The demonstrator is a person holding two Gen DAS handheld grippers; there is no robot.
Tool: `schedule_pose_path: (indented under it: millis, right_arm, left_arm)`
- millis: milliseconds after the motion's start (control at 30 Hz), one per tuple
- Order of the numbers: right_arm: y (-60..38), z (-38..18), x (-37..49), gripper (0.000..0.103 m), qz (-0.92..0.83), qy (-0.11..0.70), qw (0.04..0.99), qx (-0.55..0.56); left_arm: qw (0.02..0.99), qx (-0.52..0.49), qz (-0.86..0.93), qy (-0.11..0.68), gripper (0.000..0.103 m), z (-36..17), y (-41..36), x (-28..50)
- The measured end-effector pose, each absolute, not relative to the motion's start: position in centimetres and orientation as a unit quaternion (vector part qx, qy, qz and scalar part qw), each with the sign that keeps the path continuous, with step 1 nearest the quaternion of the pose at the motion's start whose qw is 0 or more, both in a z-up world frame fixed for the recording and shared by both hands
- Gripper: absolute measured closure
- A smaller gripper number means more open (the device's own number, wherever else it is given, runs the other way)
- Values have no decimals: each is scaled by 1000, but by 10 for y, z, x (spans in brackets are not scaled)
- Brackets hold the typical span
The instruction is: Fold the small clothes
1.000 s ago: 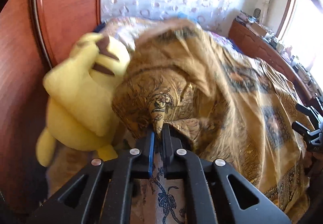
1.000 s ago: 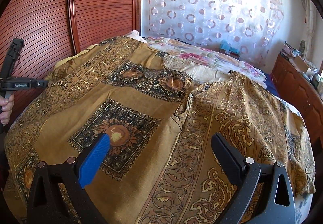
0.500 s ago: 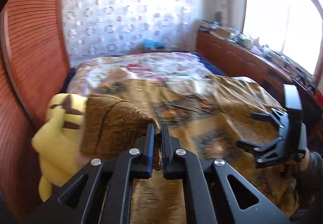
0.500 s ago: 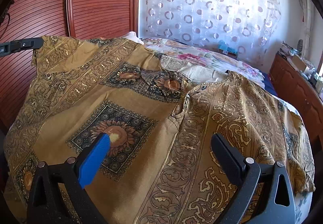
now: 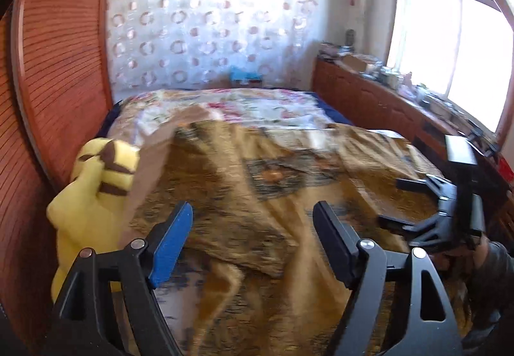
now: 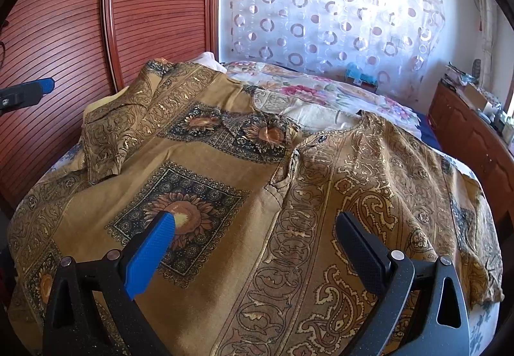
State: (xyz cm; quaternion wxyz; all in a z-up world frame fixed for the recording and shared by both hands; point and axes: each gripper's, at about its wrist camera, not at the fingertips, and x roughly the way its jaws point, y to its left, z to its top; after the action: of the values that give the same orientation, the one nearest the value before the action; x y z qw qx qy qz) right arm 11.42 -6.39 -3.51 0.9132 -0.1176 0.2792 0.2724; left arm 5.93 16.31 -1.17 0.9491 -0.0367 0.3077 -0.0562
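A golden-brown patterned garment (image 6: 257, 195) with sunflower squares lies spread over the bed; its left sleeve (image 6: 128, 131) is folded inward onto the body. It also shows, blurred, in the left wrist view (image 5: 257, 211). My left gripper (image 5: 253, 230) is open and empty above the garment's left side. My right gripper (image 6: 255, 237) is open and empty, hovering over the garment's lower middle; it also shows in the left wrist view (image 5: 414, 205) at the right.
A yellow plush toy (image 5: 93, 195) sits at the bed's left edge against the red wooden wardrobe (image 6: 96, 18). A floral bedspread (image 6: 337, 99) covers the far bed. A wooden cabinet (image 5: 385, 105) with clutter runs along the right under the window.
My left gripper lifted the left sleeve, carried it inward, then opened and let it go. The sleeve now lies folded on the garment. My right gripper has stayed still and open.
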Motion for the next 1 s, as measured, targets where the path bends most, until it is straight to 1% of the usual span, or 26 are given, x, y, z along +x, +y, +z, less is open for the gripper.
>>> schedule_pose_path:
  millis: [200, 367, 467, 633, 667, 700, 733, 800, 867, 1000]
  right_arm:
    - [-71, -29, 106, 3, 313, 274, 905, -89]
    - [-73, -24, 91, 3, 332, 258, 903, -87]
    - [-75, -26, 86, 3, 337, 254, 902, -86]
    - [-77, -33, 85, 3, 341, 258, 900, -82]
    - [-77, -31, 84, 3, 341, 258, 900, -81]
    - [-78, -31, 84, 3, 341, 258, 900, -79]
    - [-79, -31, 84, 3, 341, 257, 901, -78]
    - [-80, -29, 83, 3, 340, 255, 902, -76]
    - [-80, -28, 83, 3, 339, 253, 903, -73]
    - [-78, -29, 82, 3, 338, 253, 904, -72]
  left_arm:
    - [931, -59, 31, 358, 25, -51, 205, 98]
    - [921, -89, 40, 376, 25, -73, 230, 119]
    - [915, -98, 22, 392, 32, -81, 230, 127]
    - [909, -87, 30, 406, 47, -89, 230, 131]
    - [910, -87, 31, 404, 54, -89, 231, 130]
    - [912, -83, 30, 400, 64, -89, 230, 128]
    - [913, -80, 31, 398, 70, -88, 231, 127]
    - [914, -66, 36, 398, 86, -88, 227, 125]
    - [916, -50, 36, 397, 96, -86, 222, 124]
    - [919, -18, 34, 391, 100, -79, 208, 119]
